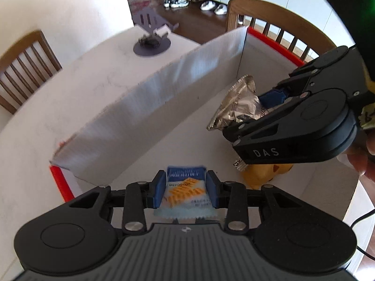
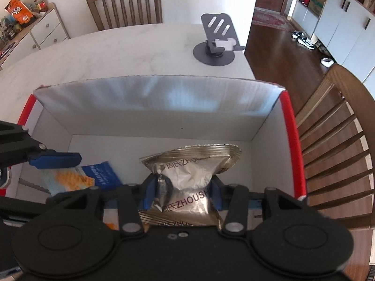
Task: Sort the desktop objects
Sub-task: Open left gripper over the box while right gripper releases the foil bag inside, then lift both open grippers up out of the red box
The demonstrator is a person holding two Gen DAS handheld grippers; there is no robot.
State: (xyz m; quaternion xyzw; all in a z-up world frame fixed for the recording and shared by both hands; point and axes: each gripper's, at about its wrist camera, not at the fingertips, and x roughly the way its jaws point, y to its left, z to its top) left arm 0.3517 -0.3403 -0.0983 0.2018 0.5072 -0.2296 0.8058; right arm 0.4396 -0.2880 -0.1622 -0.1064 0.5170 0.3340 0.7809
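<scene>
A white box with red edges (image 1: 274, 44) (image 2: 290, 140) stands on the white table. My left gripper (image 1: 186, 188) is shut on a blue and white snack packet (image 1: 185, 187) and holds it inside the box. The packet also shows in the right wrist view (image 2: 79, 178), with one left fingertip (image 2: 56, 160) above it. My right gripper (image 2: 181, 192) is shut on a silver foil packet (image 2: 189, 171) inside the box. In the left wrist view the right gripper (image 1: 269, 103) holds the silver packet (image 1: 236, 105) above an orange-yellow packet (image 1: 264, 174).
A grey phone stand (image 1: 152, 32) (image 2: 218, 39) stands on the table (image 1: 70, 89) beyond the box. Wooden chairs stand at the table's far side (image 2: 126, 2), on the right (image 2: 337, 140) and on the left (image 1: 25, 65). A black cable (image 1: 363, 220) lies at the right.
</scene>
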